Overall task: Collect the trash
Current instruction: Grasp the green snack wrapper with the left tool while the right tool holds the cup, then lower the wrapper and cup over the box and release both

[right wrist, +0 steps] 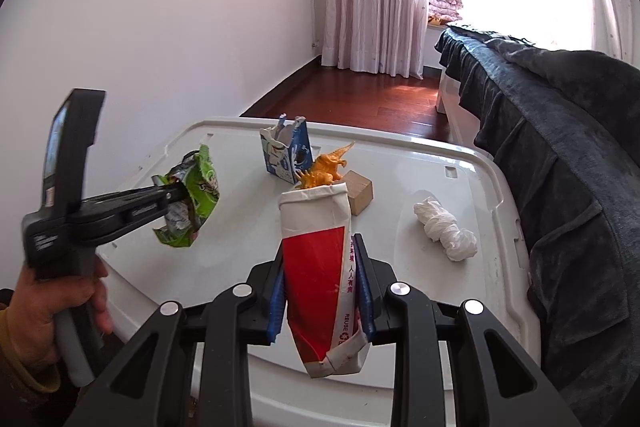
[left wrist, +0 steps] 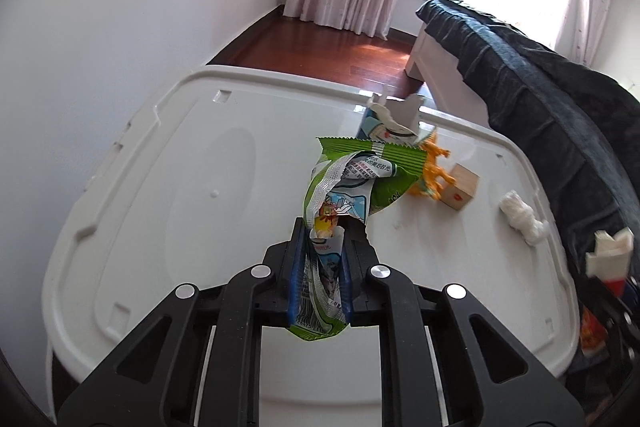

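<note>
Flattened paper cup (right wrist: pixel 320 275) — lengthwise, rim forward

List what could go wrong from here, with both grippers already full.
1. The left gripper pinches only one end of the green snack wrapper; the rest hangs loose and might snag or slip out.
2. The right gripper squeezes the flattened red-and-white paper cup, which sticks out both ends and could slide.
3. The crumpled tissue and torn milk carton remain on the white lid; grabbing them means unloading first.

Lid's (left wrist: pixel 168 187) left half open — carton (right wrist: pixel 286 155), toy dinosaur (right wrist: pixel 326 169), block (right wrist: pixel 358 193) probably crowd right.
</note>
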Demonstrator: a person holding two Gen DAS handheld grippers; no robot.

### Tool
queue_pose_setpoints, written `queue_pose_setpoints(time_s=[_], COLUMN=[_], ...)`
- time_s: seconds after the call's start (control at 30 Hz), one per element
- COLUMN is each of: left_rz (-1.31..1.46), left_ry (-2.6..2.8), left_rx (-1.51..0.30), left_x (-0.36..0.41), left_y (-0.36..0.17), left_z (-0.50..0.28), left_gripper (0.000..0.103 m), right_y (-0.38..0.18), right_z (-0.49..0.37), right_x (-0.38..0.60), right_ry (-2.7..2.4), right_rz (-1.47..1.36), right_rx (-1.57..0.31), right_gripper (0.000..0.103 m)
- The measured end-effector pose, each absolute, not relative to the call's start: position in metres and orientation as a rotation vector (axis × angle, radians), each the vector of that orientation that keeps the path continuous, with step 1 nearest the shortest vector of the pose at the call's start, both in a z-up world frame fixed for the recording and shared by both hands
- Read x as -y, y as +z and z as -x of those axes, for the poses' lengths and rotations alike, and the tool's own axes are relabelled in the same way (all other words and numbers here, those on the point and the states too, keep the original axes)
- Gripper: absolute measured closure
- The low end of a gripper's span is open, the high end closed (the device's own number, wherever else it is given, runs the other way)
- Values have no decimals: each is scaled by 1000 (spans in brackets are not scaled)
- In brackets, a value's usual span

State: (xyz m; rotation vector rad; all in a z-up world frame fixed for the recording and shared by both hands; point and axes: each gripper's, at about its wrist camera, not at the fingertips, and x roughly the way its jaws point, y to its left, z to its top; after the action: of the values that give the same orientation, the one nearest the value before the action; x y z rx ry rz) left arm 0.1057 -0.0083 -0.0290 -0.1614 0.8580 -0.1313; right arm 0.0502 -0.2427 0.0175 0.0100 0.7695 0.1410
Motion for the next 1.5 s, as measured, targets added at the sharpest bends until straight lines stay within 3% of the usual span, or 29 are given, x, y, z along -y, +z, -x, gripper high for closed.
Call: queue_pose_setpoints(time_s=[0.5,0.83,0.97,1.0,1.07,1.13,1.37,1.5], left_rz=[70,50,41,42,50,48,35,14], left_ry=[-317,-353,-368,-371,-371,-346,-301,-276], left_rx=[-941,-1030,-1061,-1063,-1073,-1072,-1027,-992], left_x=[-6,-12,-7,-6,-5,-6,-8,-9], left_y=[-28,-56,-62,-62,-62,-60,-51,-46], left_z=[36,82,88,90,90,91,91,89], left_gripper=[89,89,89,86,71,43,26,21], right_y=[-6,-48,-55,-56,-55,-53,-53,-51], right_z=[47,88,93,94,95,95,90,89], right_x=[188,171,167,166,167,169,177,183], right_ry=[235,256,246,234,216,198,151,132], right_rz=[-43,-56,-35,-27,-24,-25,-32,-55], right_rx=[-891,-1050,-1075,-1080,-1079,-1065,-1042,-1025], right_gripper=[74,73,67,64,38,25,7,6])
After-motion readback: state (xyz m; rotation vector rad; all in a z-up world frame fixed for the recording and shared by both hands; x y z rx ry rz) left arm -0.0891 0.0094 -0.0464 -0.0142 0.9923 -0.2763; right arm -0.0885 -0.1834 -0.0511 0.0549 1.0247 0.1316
